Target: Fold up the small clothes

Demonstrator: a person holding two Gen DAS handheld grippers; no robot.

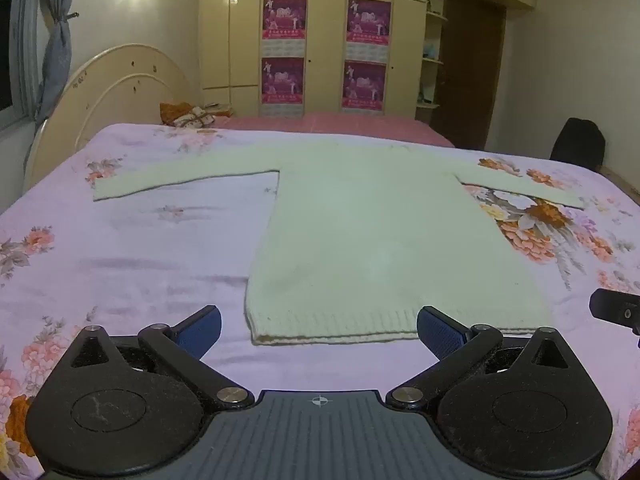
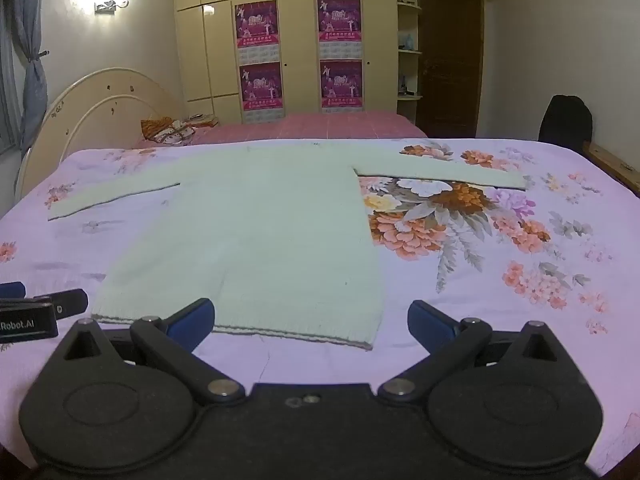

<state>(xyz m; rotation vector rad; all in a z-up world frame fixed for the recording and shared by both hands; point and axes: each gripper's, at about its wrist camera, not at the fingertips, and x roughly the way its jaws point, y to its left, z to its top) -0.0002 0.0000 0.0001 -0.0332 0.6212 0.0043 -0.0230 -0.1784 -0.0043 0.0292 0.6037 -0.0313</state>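
Note:
A small pale green knitted sweater [image 1: 372, 236] lies flat on the bed, both sleeves spread out sideways and the ribbed hem toward me. My left gripper [image 1: 319, 330] hovers open just short of the hem, its blue pads apart with nothing between them. In the right wrist view the same sweater [image 2: 256, 232] sits left of centre. The right gripper [image 2: 310, 322] is open near the hem's right corner, and its jaws hold nothing. Each gripper shows in the other's view: the right gripper's tip [image 1: 616, 312] at the right edge, the left gripper [image 2: 36, 312] at the left edge.
The bed wears a lilac floral sheet [image 1: 132, 248]. Behind it stands a second bed with a pink cover [image 1: 328, 124], a cream headboard [image 1: 116, 92] and a bundle of cloth [image 1: 188, 114]. A wardrobe with posters [image 1: 324, 48] fills the back wall. A dark chair [image 1: 578, 144] is at the right.

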